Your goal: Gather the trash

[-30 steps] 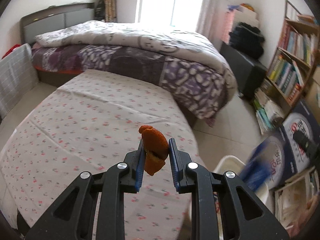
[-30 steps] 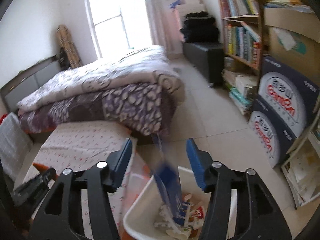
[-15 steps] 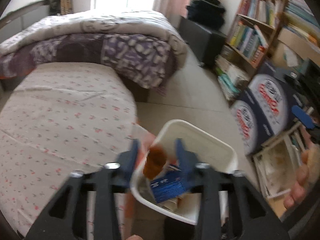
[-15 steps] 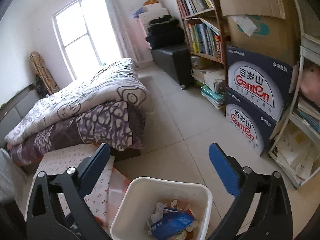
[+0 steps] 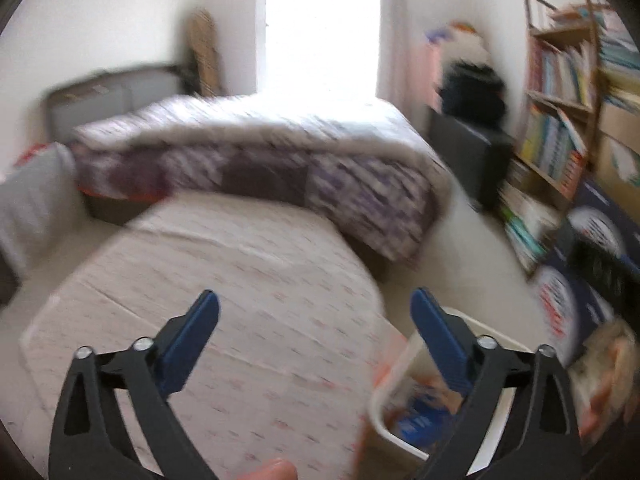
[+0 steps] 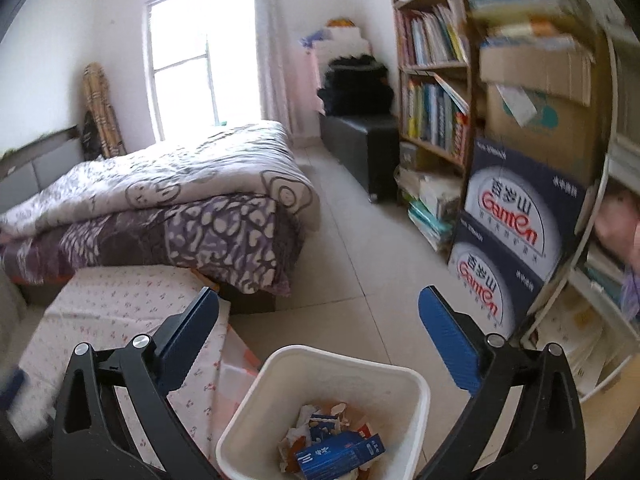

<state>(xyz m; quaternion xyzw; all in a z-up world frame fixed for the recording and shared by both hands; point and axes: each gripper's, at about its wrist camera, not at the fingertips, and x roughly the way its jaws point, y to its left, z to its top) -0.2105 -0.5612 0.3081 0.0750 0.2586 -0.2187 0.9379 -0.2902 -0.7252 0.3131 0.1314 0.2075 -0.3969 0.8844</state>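
Observation:
A white trash bin (image 6: 416, 392) stands on the tiled floor below my right gripper (image 6: 319, 318), which is open and empty above it. Inside lie a blue carton (image 6: 340, 456) and crumpled paper scraps (image 6: 312, 424). In the blurred left wrist view my left gripper (image 5: 315, 314) has its jaws opening wide with nothing between them. It hangs over the flowered table cover (image 5: 224, 296), with the bin (image 5: 382, 396) at the lower right behind its right finger. The orange peel is not visible.
A bed with a purple patterned quilt (image 6: 180, 208) lies beyond the low table (image 6: 120, 304). Bookshelves (image 6: 436, 92) and stacked dark-blue boxes (image 6: 508, 248) line the right wall. A black ottoman (image 6: 360, 152) sits near the window. A fingertip (image 5: 272, 472) shows at the bottom edge.
My left gripper carried the orange peel over the bin, opened, and now swings back left over the table, empty. My right gripper let the blue carton fall into the bin and opened wide.

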